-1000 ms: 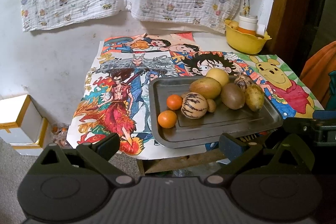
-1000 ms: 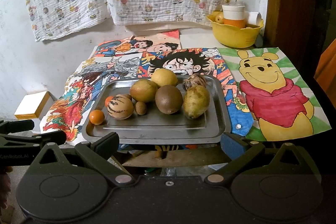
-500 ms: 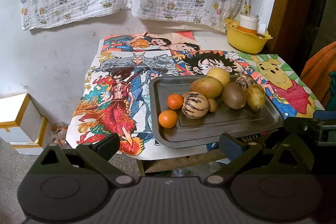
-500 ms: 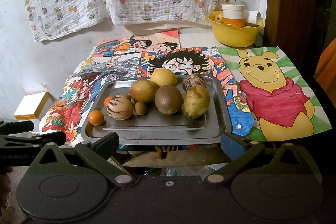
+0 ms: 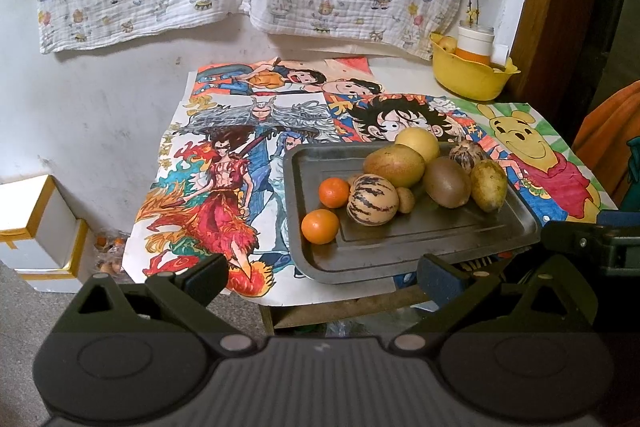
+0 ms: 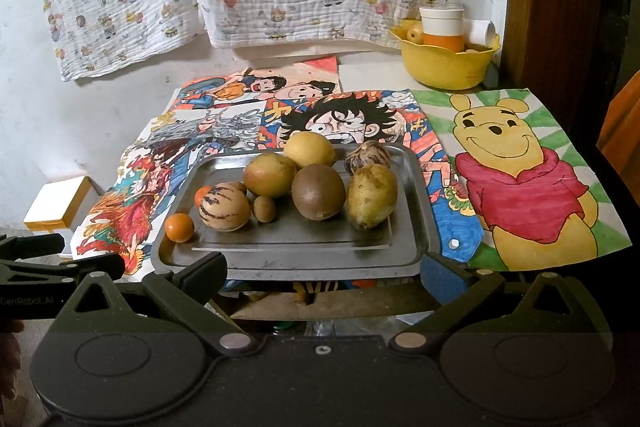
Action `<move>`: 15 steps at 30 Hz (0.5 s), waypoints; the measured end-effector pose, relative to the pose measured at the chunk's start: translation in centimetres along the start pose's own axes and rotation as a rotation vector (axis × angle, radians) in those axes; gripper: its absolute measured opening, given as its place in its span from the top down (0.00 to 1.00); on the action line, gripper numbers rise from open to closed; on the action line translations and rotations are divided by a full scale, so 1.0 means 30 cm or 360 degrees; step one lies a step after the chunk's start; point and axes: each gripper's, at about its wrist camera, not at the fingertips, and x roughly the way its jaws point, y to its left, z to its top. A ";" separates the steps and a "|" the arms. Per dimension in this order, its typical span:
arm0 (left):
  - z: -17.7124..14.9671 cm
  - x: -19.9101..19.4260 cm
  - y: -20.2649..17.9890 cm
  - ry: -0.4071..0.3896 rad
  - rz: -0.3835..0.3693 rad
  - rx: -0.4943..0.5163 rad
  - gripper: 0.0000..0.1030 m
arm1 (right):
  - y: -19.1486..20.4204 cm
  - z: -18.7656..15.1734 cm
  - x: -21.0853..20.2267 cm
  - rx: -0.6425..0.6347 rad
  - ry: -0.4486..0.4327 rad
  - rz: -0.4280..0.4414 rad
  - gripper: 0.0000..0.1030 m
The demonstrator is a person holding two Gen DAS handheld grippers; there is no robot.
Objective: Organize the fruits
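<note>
Orange mandarin [image 5: 319, 226] at tray [image 5: 400, 263] lower left: light, soft; best pinched gently across middle. Both grippers [image 5: 322, 275] [image 6: 322, 273] spread, empty.

left gripper [image 5: 322, 277]: matte black body, ribbed centre panel, two round raised discs, silver rivets at the linkage pivots
right gripper [image 6: 322, 273]: same black frame, smooth centre with one small screw
jaws: black arms tipped with blue pads
marking: white "GenRobot.AI" lettering, left edge of right-wrist view
</note>
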 end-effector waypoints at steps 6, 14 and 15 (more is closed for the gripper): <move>0.002 0.001 0.001 0.0001 0.0000 0.0001 0.01 | 0.000 0.002 0.003 0.0000 0.0002 0.0001 0.01; 0.007 0.013 0.000 0.0006 0.0000 -0.0001 0.01 | 0.003 0.006 0.005 -0.0001 0.0003 0.0000 0.01; 0.007 0.014 0.000 0.0007 0.0000 -0.0002 0.01 | 0.001 0.006 0.008 -0.0001 0.0004 -0.0001 0.01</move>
